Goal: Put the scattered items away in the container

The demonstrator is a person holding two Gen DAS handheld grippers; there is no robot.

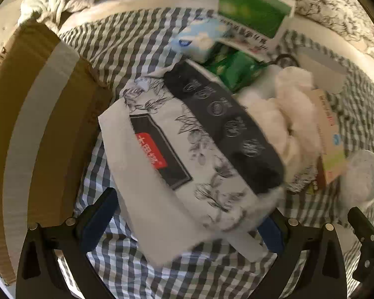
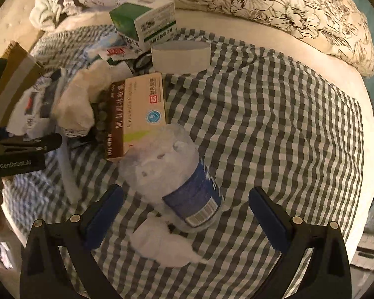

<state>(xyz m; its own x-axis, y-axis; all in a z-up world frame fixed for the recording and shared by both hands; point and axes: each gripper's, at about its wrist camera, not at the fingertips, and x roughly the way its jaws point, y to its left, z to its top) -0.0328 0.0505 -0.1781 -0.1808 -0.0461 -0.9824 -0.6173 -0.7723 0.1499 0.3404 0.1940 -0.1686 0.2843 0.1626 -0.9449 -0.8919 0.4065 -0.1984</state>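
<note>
So here's where I'm at: my left gripper [image 1: 184, 224] has its jaws spread wide on either side of the floral tissue pack [image 1: 177, 164], but I can't see the pads actually pressing it, so I'd call it released, not gripping. The pack lies right in front of the claw on the checked cloth [image 1: 162, 274], its long axis running diagonally from near-left to far-right, so it's skewed against the line between the fingers. I think I'd need to twist the wrist a bit before closing. The cardboard box [image 1: 49, 124] sits just to the left of the pack, so it's a short trip over.

My right gripper [image 2: 187, 211] is also spread wide, with the crushed plastic bottle [image 2: 179, 174] lying between the fingers, cap end hidden, label end nearest me, axis slanting toward the far left. A crumpled tissue [image 2: 162, 246] touches it at the near end.

The right view shows the brown medicine box [image 2: 137, 114] and the green box [image 2: 142, 20] sharply; the left view is blurred there but shows the cardboard box properly, while the right view only catches its corner.
</note>
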